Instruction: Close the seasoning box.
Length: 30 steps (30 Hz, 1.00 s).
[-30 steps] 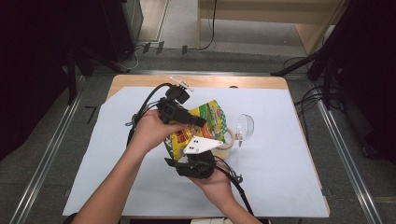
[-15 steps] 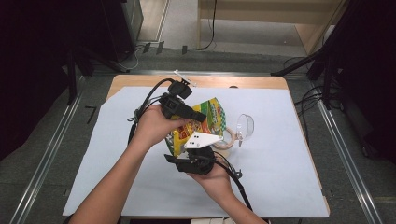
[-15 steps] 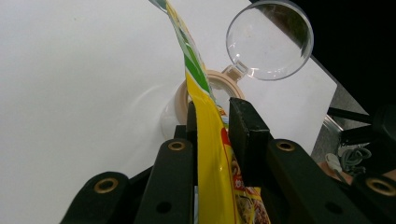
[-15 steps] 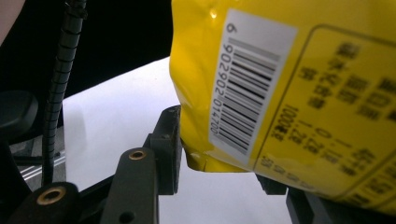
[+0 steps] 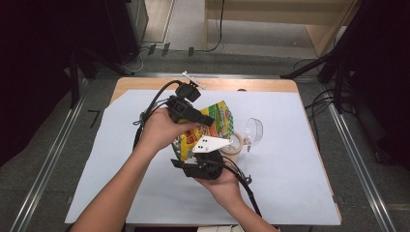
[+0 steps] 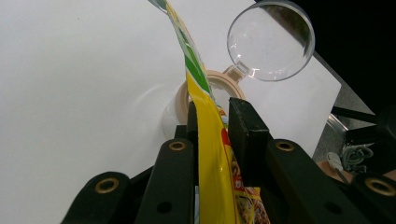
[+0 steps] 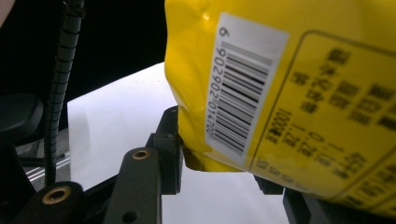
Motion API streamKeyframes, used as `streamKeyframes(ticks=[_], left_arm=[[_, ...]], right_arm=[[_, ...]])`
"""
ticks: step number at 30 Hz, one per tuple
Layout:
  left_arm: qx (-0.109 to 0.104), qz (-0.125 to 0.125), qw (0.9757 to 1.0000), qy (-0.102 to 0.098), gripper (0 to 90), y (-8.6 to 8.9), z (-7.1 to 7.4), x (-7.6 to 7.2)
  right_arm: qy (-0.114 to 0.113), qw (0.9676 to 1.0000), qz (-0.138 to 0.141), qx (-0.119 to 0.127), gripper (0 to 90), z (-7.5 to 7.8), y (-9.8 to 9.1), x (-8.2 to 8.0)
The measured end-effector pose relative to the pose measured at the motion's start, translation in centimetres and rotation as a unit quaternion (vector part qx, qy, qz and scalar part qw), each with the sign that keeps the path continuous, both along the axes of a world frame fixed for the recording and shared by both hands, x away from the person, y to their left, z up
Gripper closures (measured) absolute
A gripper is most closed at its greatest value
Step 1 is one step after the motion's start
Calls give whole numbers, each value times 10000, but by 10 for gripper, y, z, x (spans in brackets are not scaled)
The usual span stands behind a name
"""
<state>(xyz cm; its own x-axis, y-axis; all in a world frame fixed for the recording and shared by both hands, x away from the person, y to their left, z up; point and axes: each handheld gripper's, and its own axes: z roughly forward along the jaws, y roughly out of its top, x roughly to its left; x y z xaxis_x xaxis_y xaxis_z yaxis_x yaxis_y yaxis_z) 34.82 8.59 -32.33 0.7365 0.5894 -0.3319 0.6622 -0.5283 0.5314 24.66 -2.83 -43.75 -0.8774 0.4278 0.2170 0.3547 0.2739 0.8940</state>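
Left hand-held gripper point(image 6: 212, 128) jaws just closed, clamping yellow packet point(image 6: 210, 140)

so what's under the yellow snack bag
Below the yellow and green foil snack bag sits a beige-rimmed round jar, its clear hinged lid open, on the white sheet. The bag hides the jar's inside.

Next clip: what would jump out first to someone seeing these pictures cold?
The bright yellow snack bag, held up over the middle of the white-covered table between two hand-held grippers. The left gripper pinches its thin edge from above; the right gripper grips its barcoded bottom corner. Just beyond stands an open jar with its clear lid flipped back.
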Motion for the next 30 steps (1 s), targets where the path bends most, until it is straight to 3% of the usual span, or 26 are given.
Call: streamKeyframes(ticks=[30], left_arm=[[34,20,10000,37,791,-1,2,2]], right_arm=[[-30,10000,3,42,608,3,1,0]])
